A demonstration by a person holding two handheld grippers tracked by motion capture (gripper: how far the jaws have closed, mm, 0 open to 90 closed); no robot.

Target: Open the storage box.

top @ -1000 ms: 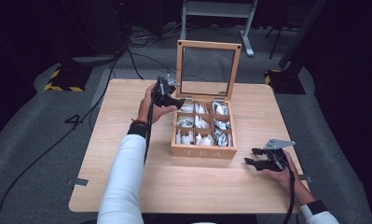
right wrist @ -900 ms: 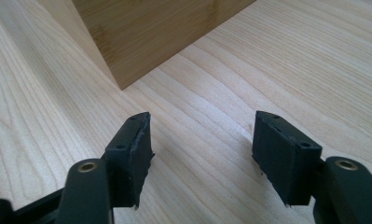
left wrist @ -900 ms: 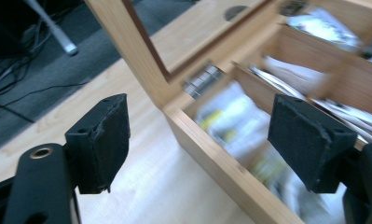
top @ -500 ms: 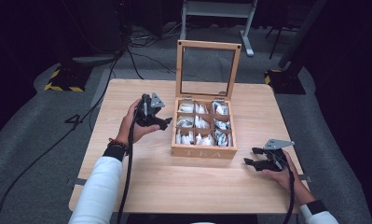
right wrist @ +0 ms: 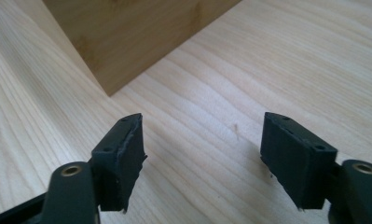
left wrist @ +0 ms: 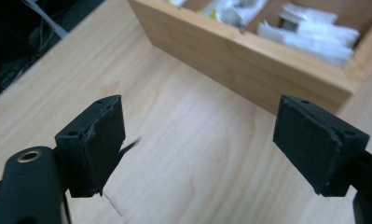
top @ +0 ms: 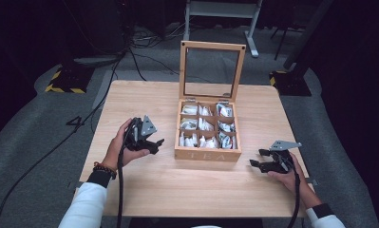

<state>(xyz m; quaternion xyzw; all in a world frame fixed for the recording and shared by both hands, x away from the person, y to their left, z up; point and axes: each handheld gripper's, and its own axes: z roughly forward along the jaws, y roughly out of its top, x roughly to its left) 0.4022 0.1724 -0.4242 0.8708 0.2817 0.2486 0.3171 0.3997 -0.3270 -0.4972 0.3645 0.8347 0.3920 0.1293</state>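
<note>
Table (top: 144,199) at frame centre bears the open tea box (top: 207,154), lid upright, sachets (top: 201,126) filling its compartments. Left gripper (top: 151,142), left of the box, and right gripper (top: 259,164), lower right, both hold nothing, jaws wide, the right's just opening. Judged step: between actions; next likely calls for reaching in. Sachet labels illegible.

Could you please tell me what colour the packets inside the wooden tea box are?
The packets are white, some with grey parts; the left gripper view shows them best.
</note>
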